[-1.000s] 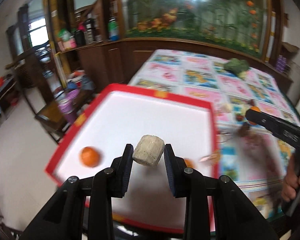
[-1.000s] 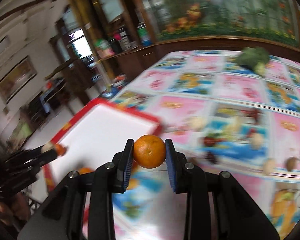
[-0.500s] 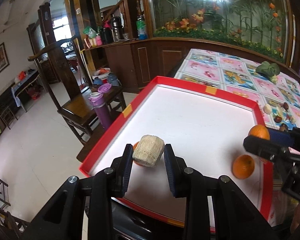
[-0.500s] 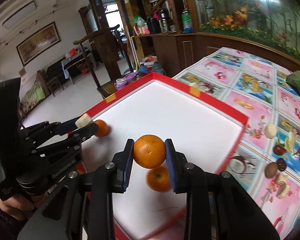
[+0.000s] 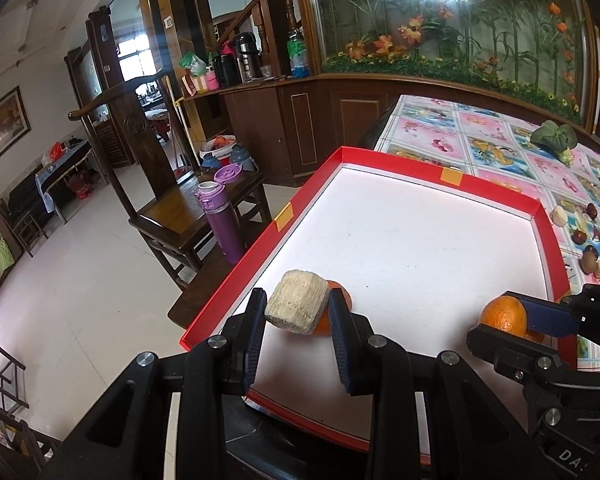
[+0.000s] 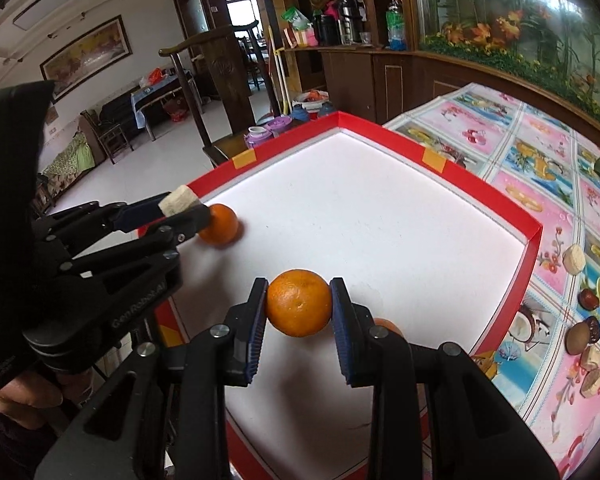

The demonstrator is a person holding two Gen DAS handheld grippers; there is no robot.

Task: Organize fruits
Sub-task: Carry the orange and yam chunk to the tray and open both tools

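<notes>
Holding: each claw is closed on one piece above the tray (image 6: pixel 535 236), and neither piece has been set down yet.
Left claw (image 5: pixel 298 314): clamped on a pale, fibrous chunk (image 5: pixel 298 306), which fills the gap between the jaws.
Right claw (image 6: pixel 299 304): clamped on an orange (image 6: pixel 299 303), gripped across its middle, stem dimple turned toward the camera.
Tray: red-rimmed, white-floored, lying on the desk (image 6: pixel 539 152) with its near-left corner past the desk edge.
Loose oranges: one (image 6: pixel 220 224) is seen at 10 o'clock from the right claw, near the tray's left rim; a second (image 6: pixel 385 325) peeks out just past the right jaw at about 4 o'clock, near the front of the tray.
Key relation: in the left wrist view the first loose orange (image 5: pixel 331 312) lies directly behind and below the chunk, mostly hidden by it, so a straight drop would likely land the chunk against that fruit; whether they touch cannot be told.
Nearer claw: the left one is nearer that orange; the right one (image 5: pixel 539 322) is nearer the front-right orange.
Free floor: open white floor runs toward 12 o'clock from both claws.
Judgement: for the chunk, a shift toward 1 o'clock before release seems to be called for.
Other items: small fruits and nuts (image 6: pixel 579 336) lie on the desk at 3 o'clock, outside the tray.
</notes>
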